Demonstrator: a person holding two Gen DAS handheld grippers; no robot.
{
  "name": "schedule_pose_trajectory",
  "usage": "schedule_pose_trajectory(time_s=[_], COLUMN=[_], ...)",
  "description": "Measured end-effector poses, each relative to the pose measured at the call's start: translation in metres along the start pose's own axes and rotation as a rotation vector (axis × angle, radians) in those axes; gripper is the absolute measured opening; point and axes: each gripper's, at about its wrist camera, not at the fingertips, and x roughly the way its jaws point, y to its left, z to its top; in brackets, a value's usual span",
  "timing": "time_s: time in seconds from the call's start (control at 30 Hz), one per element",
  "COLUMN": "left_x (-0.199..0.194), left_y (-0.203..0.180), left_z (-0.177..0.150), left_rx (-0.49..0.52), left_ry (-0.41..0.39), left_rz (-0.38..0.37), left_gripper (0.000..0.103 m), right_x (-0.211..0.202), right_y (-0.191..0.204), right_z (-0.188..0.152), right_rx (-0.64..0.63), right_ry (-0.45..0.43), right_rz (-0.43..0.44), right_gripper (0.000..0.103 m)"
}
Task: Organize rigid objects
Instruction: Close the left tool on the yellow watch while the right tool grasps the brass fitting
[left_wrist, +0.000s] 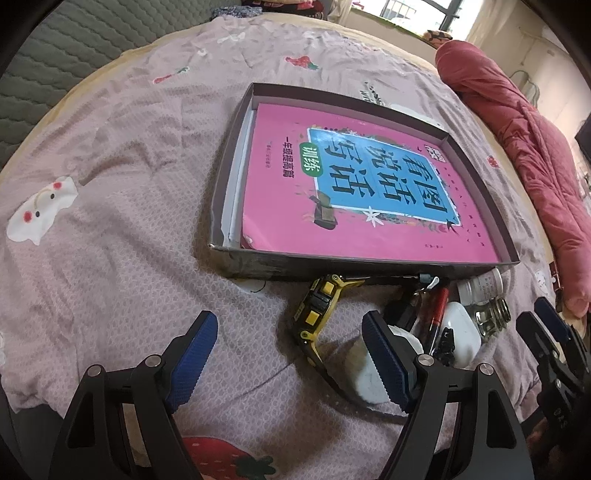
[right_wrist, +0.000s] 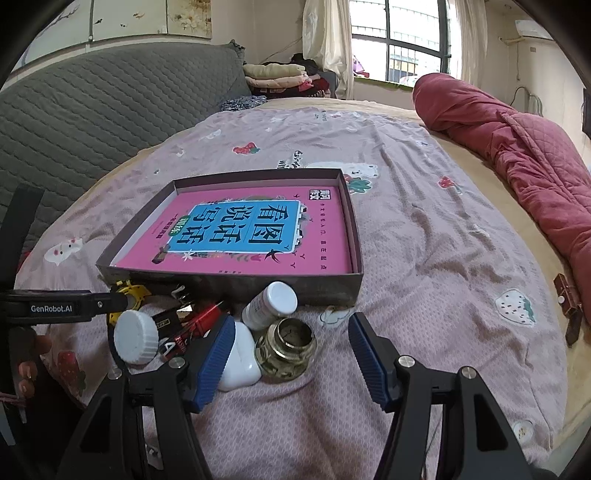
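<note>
A shallow dark box (left_wrist: 369, 267) (right_wrist: 229, 286) lies on the bed with a pink book (left_wrist: 332, 206) (right_wrist: 258, 254) inside. In front of it lies a pile: a yellow-black watch (left_wrist: 314, 314), a white-capped bottle (right_wrist: 135, 336), a white pill bottle (right_wrist: 273, 304), a small glass jar (right_wrist: 286, 347) (left_wrist: 493, 319), a white earbud case (right_wrist: 240, 360) (left_wrist: 461, 338) and red pens (right_wrist: 203, 317). My left gripper (left_wrist: 290, 363) is open and empty, left of the pile. My right gripper (right_wrist: 291, 363) is open, with the jar between its fingers.
A rolled red quilt (right_wrist: 517, 155) lies along the right side of the bed. A grey padded headboard (right_wrist: 92, 107) stands at the left. A small brown object (right_wrist: 567, 299) lies at the right bed edge. Folded clothes (right_wrist: 277, 75) are stacked beyond the bed.
</note>
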Motion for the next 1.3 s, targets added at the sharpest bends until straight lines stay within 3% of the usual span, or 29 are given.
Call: schedule_pose_trajectory(time_s=[0.43, 0.73, 0.97, 1.3], left_x=[0.013, 0.015, 0.019, 0.022], left_y=[0.0, -0.009, -0.013, -0.02], left_z=[0.002, 0.004, 0.006, 0.003], left_rx=[0.003, 0.035, 0.043, 0.065], left_ry=[0.009, -0.001, 0.006, 0.006], left_rz=[-0.001, -0.005, -0.035, -0.026], left_gripper=[0.081, 0.06, 0.037, 0.029], right_x=[0.027, 0.04, 0.047, 0.052], right_y=[-0.017, -0.014, -0.017, -0.016], right_z=[-0.009, -0.012, -0.013, -0.013], right_rx=[0.113, 0.148, 0.171, 0.17], right_ry=[0.104, 0.141, 0.163, 0.168], right_rz=[0.075, 0.122, 0.143, 0.163], right_gripper=[0.063, 0.063, 0.06, 0.049])
